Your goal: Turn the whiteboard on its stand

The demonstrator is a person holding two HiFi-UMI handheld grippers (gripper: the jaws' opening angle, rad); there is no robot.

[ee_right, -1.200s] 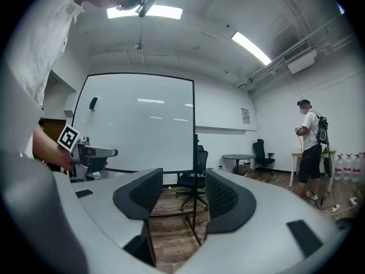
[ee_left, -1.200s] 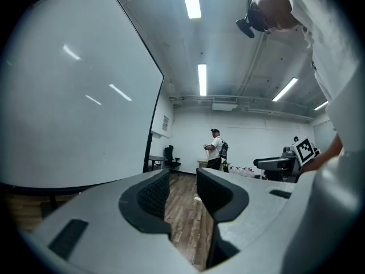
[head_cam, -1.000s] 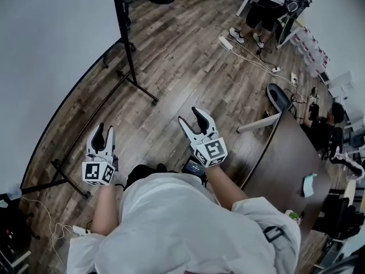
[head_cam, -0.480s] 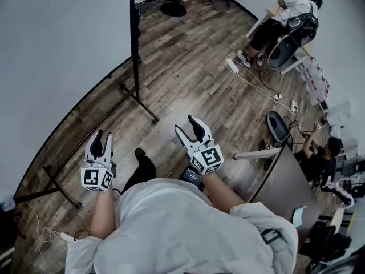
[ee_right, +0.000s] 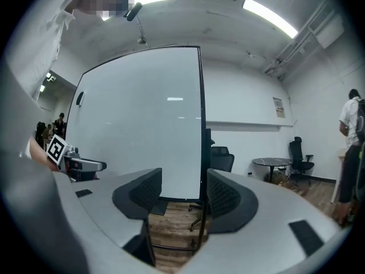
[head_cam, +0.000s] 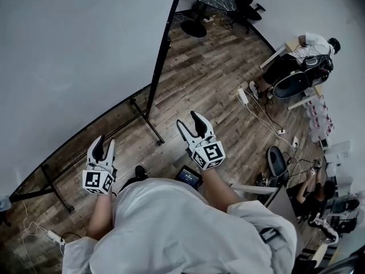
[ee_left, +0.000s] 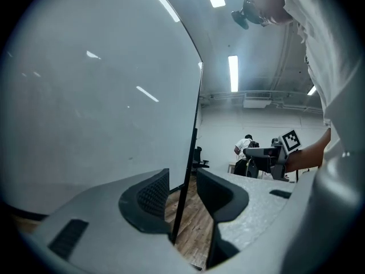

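Overhead, a person held a two-jaw gripper in each hand above a wood-plank floor. The left gripper had its jaws spread with nothing pinched. Its own view showed the whiteboard filling the space ahead and to its left, with the board's black side edge visible through the gap between the jaws. The right gripper also had its jaws apart and empty. From the right gripper, the whiteboard stood upright straight ahead, clear of the pads, on a black stand whose legs showed below and beyond the jaws. Well off to that gripper's right stood a round table and an office chair.
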